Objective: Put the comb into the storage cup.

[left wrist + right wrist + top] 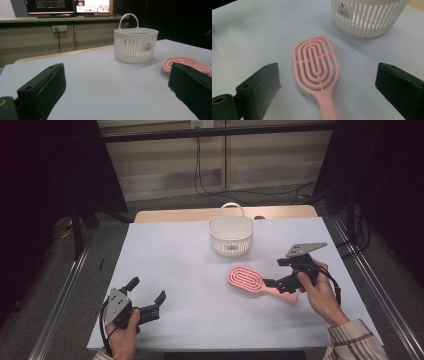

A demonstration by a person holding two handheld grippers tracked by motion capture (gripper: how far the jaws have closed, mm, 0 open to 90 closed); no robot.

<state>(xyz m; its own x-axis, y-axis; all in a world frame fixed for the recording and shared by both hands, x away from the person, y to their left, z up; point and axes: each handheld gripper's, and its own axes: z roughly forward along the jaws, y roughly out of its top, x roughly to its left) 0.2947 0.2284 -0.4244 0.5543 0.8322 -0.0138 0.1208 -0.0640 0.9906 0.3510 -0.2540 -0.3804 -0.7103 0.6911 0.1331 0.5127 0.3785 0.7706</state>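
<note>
A pink hairbrush [246, 279] lies flat on the white table sheet [175, 250], right of centre, its handle pointing toward the person's right hand. My right gripper [276, 272] is open, one jaw on each side of the handle end and touching nothing. In the right gripper view the hairbrush [317, 65] lies between the spread jaws, head away from the camera. A white slatted basket [231, 237] with a loop handle stands upright behind the brush. My left gripper [146, 290] rests open and empty at the front left, facing the basket [135, 45] and the hairbrush [180, 62].
A wooden table edge [200, 214] runs behind the sheet. Metal rails [65, 290] flank the table on both sides, and cables [210, 190] trail on the floor beyond. Monitors [67, 6] sit on a shelf at the back in the left gripper view.
</note>
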